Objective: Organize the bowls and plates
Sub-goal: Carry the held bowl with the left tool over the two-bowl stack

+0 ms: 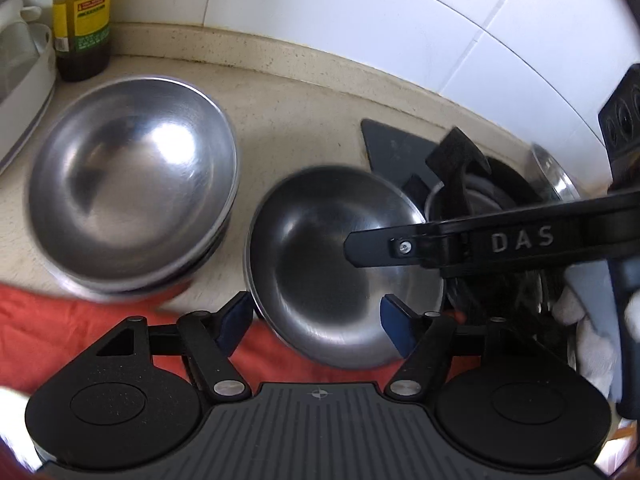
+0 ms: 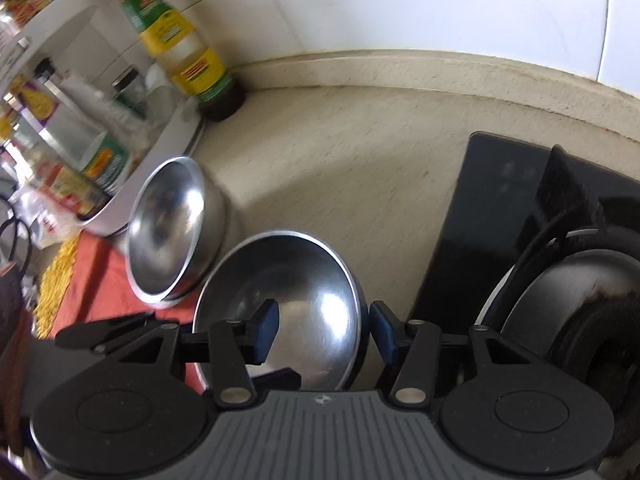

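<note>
A small steel bowl (image 1: 320, 264) sits on the beige counter, partly over a red cloth (image 1: 60, 328). My left gripper (image 1: 316, 320) is open, its blue pads on either side of the bowl's near rim. My right gripper (image 2: 324, 334) is open too, its pads straddling the bowl's (image 2: 280, 304) right rim, one inside and one outside. The right gripper's finger (image 1: 400, 244) reaches over the bowl in the left wrist view. A stack of larger steel bowls (image 1: 132, 184) stands to the left; it also shows in the right wrist view (image 2: 168, 232).
A sauce bottle (image 1: 82, 20) and a white rack (image 1: 24, 80) of jars stand at the back left by the tiled wall. A black gas stove (image 2: 520, 220) with its burner (image 1: 480, 208) lies to the right. A steel plate rim (image 1: 554, 176) shows behind the burner.
</note>
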{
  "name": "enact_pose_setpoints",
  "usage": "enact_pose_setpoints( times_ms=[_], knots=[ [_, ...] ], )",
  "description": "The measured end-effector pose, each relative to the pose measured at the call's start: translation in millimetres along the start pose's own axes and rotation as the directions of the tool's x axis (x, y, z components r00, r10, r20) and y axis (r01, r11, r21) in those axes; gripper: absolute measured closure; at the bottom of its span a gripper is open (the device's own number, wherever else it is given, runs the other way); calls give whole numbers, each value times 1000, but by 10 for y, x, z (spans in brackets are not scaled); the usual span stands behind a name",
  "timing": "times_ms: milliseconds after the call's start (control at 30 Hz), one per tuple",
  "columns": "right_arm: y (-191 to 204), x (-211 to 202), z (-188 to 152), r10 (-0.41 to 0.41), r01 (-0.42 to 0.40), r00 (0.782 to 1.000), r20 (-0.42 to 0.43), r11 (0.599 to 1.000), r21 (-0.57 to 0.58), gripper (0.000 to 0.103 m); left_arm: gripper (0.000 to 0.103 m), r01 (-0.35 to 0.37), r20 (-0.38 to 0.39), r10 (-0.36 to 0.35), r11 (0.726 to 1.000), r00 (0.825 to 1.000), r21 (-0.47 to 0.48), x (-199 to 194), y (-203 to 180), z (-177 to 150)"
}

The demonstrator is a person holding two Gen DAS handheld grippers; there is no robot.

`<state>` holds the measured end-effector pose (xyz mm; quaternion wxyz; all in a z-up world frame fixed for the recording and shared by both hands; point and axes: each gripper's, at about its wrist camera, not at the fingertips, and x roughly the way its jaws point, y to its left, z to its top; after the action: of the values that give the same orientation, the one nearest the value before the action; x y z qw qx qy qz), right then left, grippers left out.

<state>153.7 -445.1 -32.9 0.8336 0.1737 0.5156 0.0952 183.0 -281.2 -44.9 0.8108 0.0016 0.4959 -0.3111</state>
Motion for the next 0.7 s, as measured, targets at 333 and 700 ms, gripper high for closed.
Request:
enact_pose_setpoints(
  times_ms=[333,700],
  knots=[
    [-85,134,107,-29,29,1000,6,1000,2,56,20,34,31,-31,995,999,-89,-121,98,23],
    [-93,366,-12,-19,21,999,-38,999,31,67,38,-38,-4,38,996,999,-79,140,94,61]
  ],
)
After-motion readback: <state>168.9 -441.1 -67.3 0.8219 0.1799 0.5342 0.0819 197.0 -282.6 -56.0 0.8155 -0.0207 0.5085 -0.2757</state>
